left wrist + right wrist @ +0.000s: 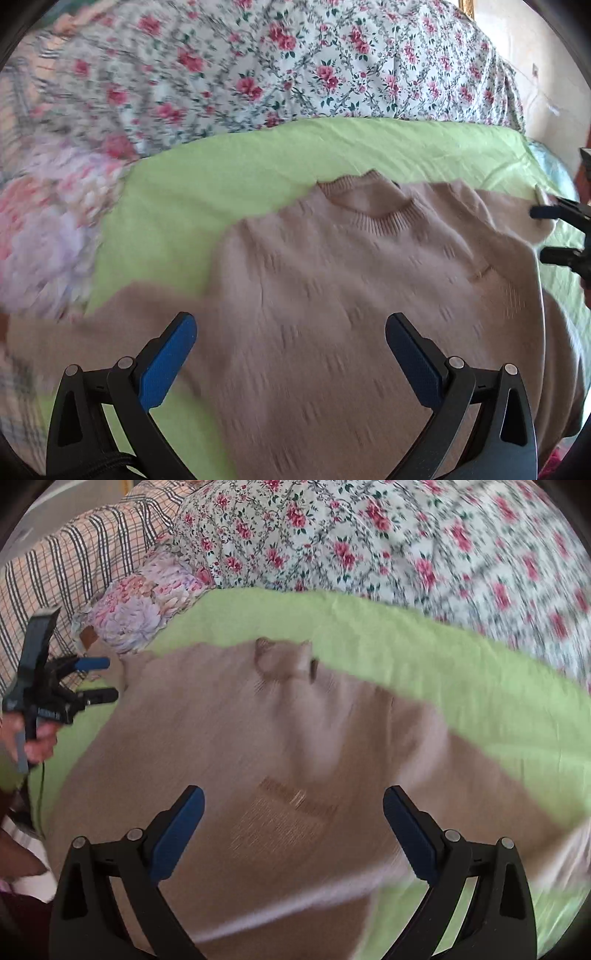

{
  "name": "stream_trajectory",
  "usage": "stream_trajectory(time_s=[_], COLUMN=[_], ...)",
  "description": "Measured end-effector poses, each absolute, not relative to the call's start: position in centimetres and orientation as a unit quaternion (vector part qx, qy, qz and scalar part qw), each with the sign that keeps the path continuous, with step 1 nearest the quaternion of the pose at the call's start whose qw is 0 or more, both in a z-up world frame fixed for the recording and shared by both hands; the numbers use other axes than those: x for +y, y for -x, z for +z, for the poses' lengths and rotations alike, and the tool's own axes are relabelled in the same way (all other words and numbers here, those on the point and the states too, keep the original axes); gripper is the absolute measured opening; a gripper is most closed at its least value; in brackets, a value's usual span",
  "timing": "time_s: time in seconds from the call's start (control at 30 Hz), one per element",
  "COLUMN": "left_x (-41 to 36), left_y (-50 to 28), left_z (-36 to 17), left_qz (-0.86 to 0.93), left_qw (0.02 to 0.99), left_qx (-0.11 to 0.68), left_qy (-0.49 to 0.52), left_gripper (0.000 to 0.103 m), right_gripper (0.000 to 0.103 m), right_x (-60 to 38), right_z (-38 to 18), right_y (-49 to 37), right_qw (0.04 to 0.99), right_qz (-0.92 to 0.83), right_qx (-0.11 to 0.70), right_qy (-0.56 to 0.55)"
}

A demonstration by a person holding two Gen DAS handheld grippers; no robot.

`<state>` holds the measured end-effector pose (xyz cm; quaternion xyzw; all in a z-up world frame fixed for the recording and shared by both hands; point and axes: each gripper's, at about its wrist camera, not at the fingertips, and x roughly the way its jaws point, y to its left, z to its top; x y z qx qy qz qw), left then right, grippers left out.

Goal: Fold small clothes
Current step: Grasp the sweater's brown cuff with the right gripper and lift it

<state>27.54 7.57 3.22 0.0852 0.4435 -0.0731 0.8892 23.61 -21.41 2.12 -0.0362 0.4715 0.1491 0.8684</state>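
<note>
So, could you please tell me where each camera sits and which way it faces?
Left wrist: on the left gripper, facing forward over the beige sweater; its own open fingers show.
Right wrist: on the right gripper, facing over the same sweater; its own open fingers show.
Shared: sweater, green sheet, floral bedding, and each shows the other gripper.

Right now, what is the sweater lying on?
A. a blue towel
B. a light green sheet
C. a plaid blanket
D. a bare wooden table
B: the beige sweater is spread front up on the light green sheet, with the floral bedding behind it; both the left gripper and right gripper are open above it.
</note>
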Motion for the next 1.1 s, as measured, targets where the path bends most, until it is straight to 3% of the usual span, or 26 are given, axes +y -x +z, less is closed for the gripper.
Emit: stream_trajectory(time_s=[0.37, 0.43, 0.5, 0.53, 0.57, 0.6, 0.63, 0.67, 0.9, 1.1], left_x=[11.8, 12.3, 12.4, 12.2, 12.0, 11.5, 11.2, 11.1, 9.5, 11.2], left_y=[-42.5, -43.5, -43.9, -44.0, -43.8, -43.2, -42.8, -42.6, -40.5, -43.7], left_z=[-1.9, -3.2, -4.5, -5.1, -5.3, -5.3, -5.1, -4.8, -1.9, -4.8], left_qz=[-0.099, -0.121, -0.128, -0.127, -0.128, -0.137, -0.147, -0.150, -0.069, 0.002], left_qw=[0.851, 0.839, 0.830, 0.827, 0.830, 0.838, 0.842, 0.846, 0.887, 0.885], left_qx=[0.511, 0.527, 0.540, 0.544, 0.537, 0.521, 0.511, 0.504, 0.429, 0.449], left_qy=[-0.065, -0.051, -0.054, -0.065, -0.076, -0.088, -0.093, -0.092, -0.158, -0.125], left_gripper=[0.102, 0.098, 0.090, 0.084, 0.075, 0.063, 0.027, 0.007, 0.007, 0.007], right_gripper=[0.096, 0.083, 0.052, 0.047, 0.035, 0.012, 0.010, 0.010, 0.008, 0.008], right_x=[-25.5, -26.2, -26.4, -26.4, -26.3, -26.2, -26.2, -26.1, -28.2, -28.5], right_z=[-3.6, -5.2, -6.4, -6.8, -7.0, -6.9, -6.8, -6.5, -1.4, -6.2], right_y=[-36.7, -37.8, -38.1, -38.0, -37.8, -37.5, -37.2, -36.9, -36.4, -39.4], right_qw=[0.843, 0.829, 0.816, 0.812, 0.811, 0.814, 0.815, 0.821, 0.882, 0.867], right_qz=[0.137, 0.143, 0.133, 0.128, 0.126, 0.126, 0.125, 0.117, 0.007, -0.046], right_qx=[0.517, 0.539, 0.561, 0.568, 0.568, 0.565, 0.563, 0.556, 0.469, 0.496], right_qy=[0.049, 0.038, 0.040, 0.045, 0.051, 0.052, 0.047, 0.048, 0.041, 0.022])
